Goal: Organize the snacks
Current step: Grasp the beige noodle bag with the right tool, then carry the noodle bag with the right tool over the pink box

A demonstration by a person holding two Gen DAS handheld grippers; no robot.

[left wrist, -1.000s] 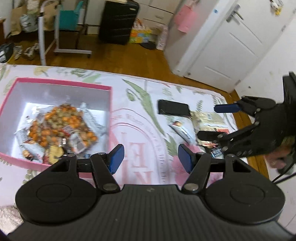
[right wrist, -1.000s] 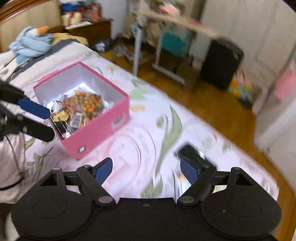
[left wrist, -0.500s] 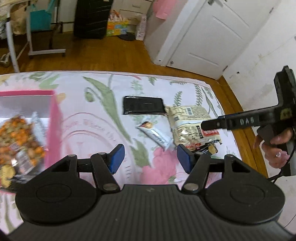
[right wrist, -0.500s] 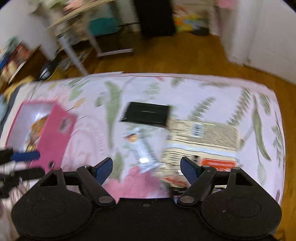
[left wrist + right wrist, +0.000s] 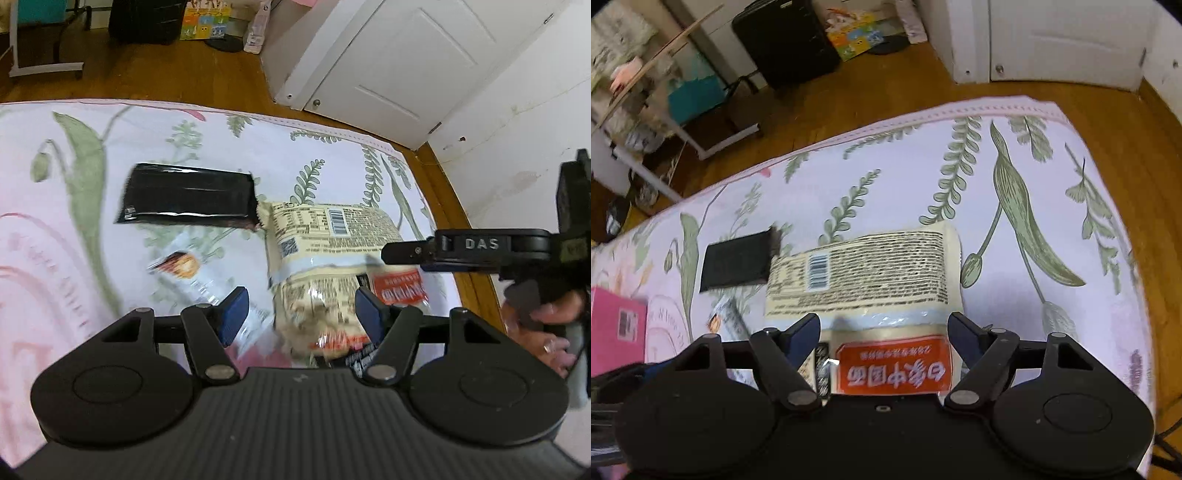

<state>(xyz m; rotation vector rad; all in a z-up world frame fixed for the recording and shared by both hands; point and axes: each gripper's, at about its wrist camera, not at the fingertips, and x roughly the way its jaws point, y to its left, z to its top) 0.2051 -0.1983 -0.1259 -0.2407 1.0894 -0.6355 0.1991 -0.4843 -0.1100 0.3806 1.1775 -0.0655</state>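
A large cream snack bag with a red label (image 5: 325,254) (image 5: 871,280) lies on the floral bedspread. A black flat packet (image 5: 188,199) (image 5: 737,262) lies to its left, and a small clear-wrapped snack (image 5: 184,269) (image 5: 726,321) lies below that. My left gripper (image 5: 299,314) is open and empty, just above the cream bag's near end. My right gripper (image 5: 884,332) is open and empty over the bag's red label; it also shows at the right of the left wrist view (image 5: 406,251). A corner of the pink box (image 5: 613,328) shows at far left.
The bed's edge (image 5: 960,110) (image 5: 332,125) drops to a wooden floor (image 5: 886,81). A white door (image 5: 406,55), a black suitcase (image 5: 783,40) and a white rack (image 5: 683,122) stand beyond.
Both grippers have swung from the pink box to the right, toward the loose snacks. The cream bag now lies right under both open grippers; the box has left the left wrist view.
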